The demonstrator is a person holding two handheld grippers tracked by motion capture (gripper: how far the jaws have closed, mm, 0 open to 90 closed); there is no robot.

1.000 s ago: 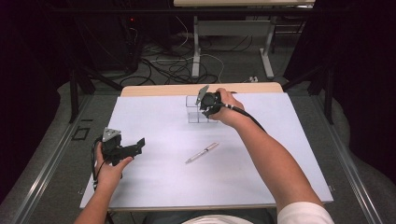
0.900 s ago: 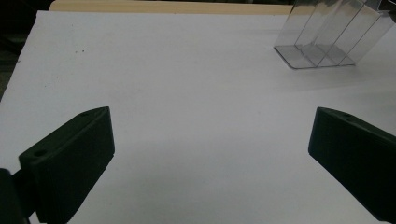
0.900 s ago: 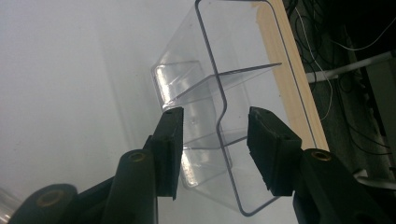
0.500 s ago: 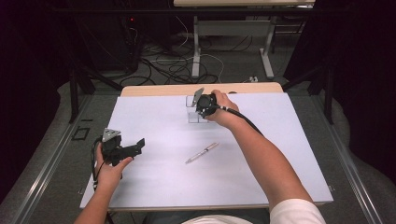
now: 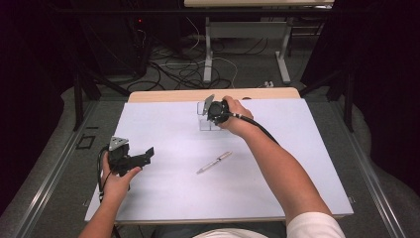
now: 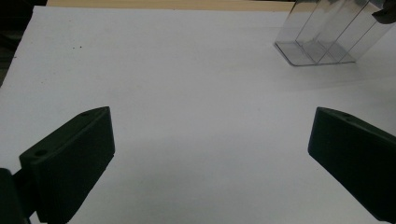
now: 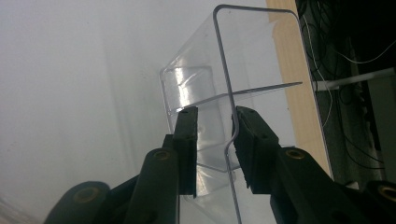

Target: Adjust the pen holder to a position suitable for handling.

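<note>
Plastic this clear and thin makes the holder (image 7: 224, 93) light, stiff, slippery and crackable. The right gripper (image 7: 215, 140) has just been closing, its jaws narrow astride the holder's rim wall, a sound place to hold; the left gripper (image 6: 210, 154) gapes wide, empty.

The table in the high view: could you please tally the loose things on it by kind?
Clear plastic holder: 1
Pen: 1
Total: 2

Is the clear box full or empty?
Empty. The right gripper view looks through the clear box and its compartments hold nothing; the left gripper view shows bare bottoms too. The pen lies on the table, apart from it.
</note>
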